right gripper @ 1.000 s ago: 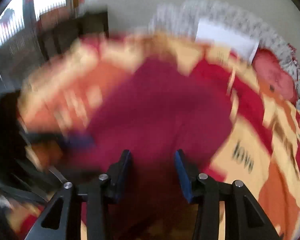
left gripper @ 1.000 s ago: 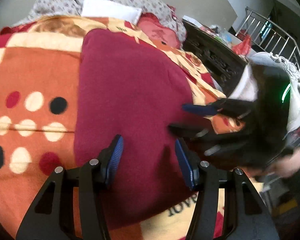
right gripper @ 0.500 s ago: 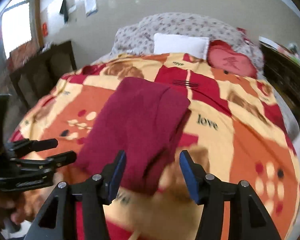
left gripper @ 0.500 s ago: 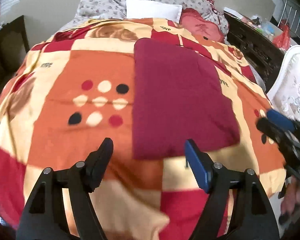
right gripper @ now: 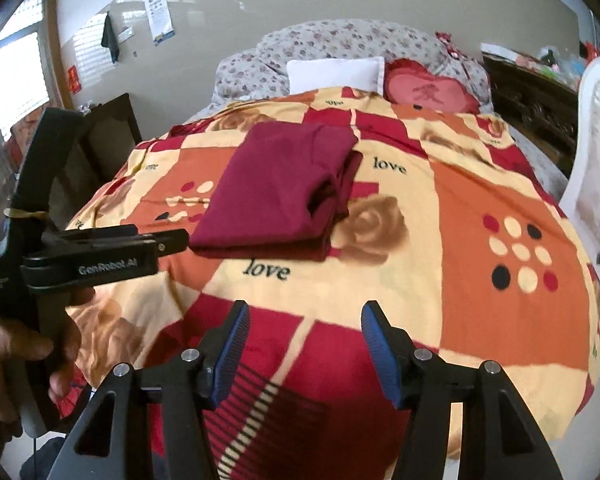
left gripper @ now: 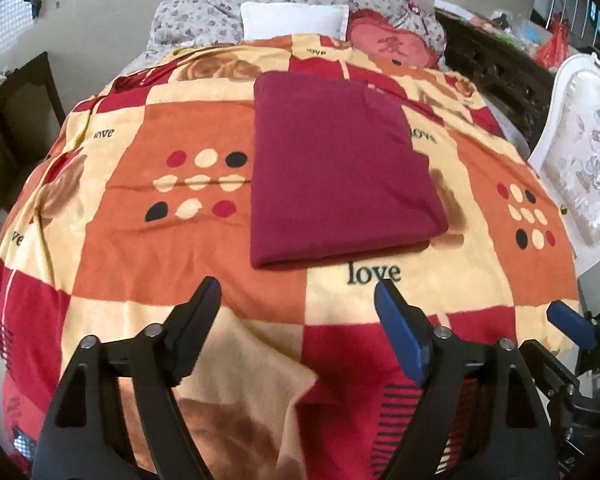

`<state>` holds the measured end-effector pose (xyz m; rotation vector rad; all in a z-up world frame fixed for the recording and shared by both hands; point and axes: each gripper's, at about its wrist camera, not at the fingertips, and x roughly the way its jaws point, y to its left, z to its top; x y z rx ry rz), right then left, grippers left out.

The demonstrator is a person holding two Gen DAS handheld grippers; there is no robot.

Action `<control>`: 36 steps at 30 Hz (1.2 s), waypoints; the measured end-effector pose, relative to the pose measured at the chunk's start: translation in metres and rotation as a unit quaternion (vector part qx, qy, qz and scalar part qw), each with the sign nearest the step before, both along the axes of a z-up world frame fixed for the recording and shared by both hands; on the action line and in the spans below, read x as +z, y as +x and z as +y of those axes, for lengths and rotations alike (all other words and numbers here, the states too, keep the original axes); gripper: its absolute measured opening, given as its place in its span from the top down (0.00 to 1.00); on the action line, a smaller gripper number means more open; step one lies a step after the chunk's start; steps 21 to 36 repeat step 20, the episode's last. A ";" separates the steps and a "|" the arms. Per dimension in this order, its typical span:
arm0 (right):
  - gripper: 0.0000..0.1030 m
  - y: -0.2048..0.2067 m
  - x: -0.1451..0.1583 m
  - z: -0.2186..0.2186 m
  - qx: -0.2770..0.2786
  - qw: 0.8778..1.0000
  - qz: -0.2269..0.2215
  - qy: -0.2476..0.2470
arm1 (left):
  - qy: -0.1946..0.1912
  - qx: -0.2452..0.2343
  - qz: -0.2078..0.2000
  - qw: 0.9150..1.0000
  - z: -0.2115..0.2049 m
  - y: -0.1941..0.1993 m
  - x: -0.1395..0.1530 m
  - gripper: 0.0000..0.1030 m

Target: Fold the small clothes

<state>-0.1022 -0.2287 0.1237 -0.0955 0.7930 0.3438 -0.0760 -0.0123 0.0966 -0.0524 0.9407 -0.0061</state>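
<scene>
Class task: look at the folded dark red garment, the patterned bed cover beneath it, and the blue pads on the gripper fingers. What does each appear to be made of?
Folded dark red garment: probably soft knit fabric, matte; its folded edges look thick and rounded.
Bed cover: seemingly fleecy printed textile; the surface looks fuzzy and dull.
Blue pads: likely rubber or soft plastic; ribbed, matte faces on black, hard-looking fingers.
</scene>
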 end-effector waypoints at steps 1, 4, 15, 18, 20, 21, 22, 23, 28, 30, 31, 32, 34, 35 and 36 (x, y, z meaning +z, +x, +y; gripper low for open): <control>0.46 -0.001 0.000 -0.001 0.001 1.000 -0.001 0.000 | -0.001 -0.004 -0.001 1.000 -0.001 -0.001 0.000 0.21; 0.46 -0.001 0.000 -0.002 0.000 1.000 -0.002 0.002 | 0.005 -0.013 -0.010 1.000 -0.005 -0.006 0.001 0.21; 0.46 0.000 -0.002 -0.004 -0.002 1.000 0.000 0.005 | 0.015 -0.033 0.016 0.999 -0.025 -0.010 -0.007 0.21; 0.46 0.001 -0.003 -0.004 -0.002 1.000 0.001 0.005 | -0.003 -0.034 0.011 0.999 -0.026 -0.013 -0.007 0.21; 0.46 0.002 -0.005 -0.004 -0.003 1.000 0.003 0.005 | 0.001 -0.037 0.013 0.999 -0.029 -0.013 -0.008 0.21; 0.46 0.002 -0.005 -0.004 -0.003 1.000 0.003 0.005 | 0.001 -0.037 0.013 0.999 -0.029 -0.013 -0.008 0.21; 0.46 0.002 -0.005 -0.004 -0.003 1.000 0.003 0.005 | 0.001 -0.037 0.013 0.999 -0.029 -0.013 -0.008 0.21; 0.46 0.002 -0.005 -0.004 -0.003 1.000 0.003 0.005 | 0.001 -0.037 0.013 0.999 -0.029 -0.013 -0.008 0.21; 0.46 0.002 -0.005 -0.004 -0.003 1.000 0.003 0.005 | 0.001 -0.037 0.013 0.999 -0.029 -0.013 -0.008 0.21; 0.46 0.002 -0.005 -0.004 -0.003 1.000 0.003 0.005 | 0.001 -0.037 0.013 0.999 -0.029 -0.013 -0.008 0.21; 0.46 0.002 -0.005 -0.004 -0.003 1.000 0.003 0.005 | 0.001 -0.037 0.013 0.999 -0.029 -0.013 -0.008 0.21; 0.46 0.002 -0.005 -0.004 -0.003 1.000 0.003 0.005 | 0.001 -0.037 0.013 0.999 -0.029 -0.013 -0.008 0.21; 0.46 0.002 -0.005 -0.004 -0.003 1.000 0.003 0.005 | 0.001 -0.037 0.013 0.999 -0.029 -0.013 -0.008 0.21; 0.46 0.002 -0.005 -0.004 -0.003 1.000 0.003 0.005 | 0.001 -0.037 0.013 0.999 -0.029 -0.013 -0.008 0.21; 0.46 0.002 -0.005 -0.004 -0.003 1.000 0.003 0.005 | 0.001 -0.037 0.013 0.999 -0.029 -0.013 -0.008 0.21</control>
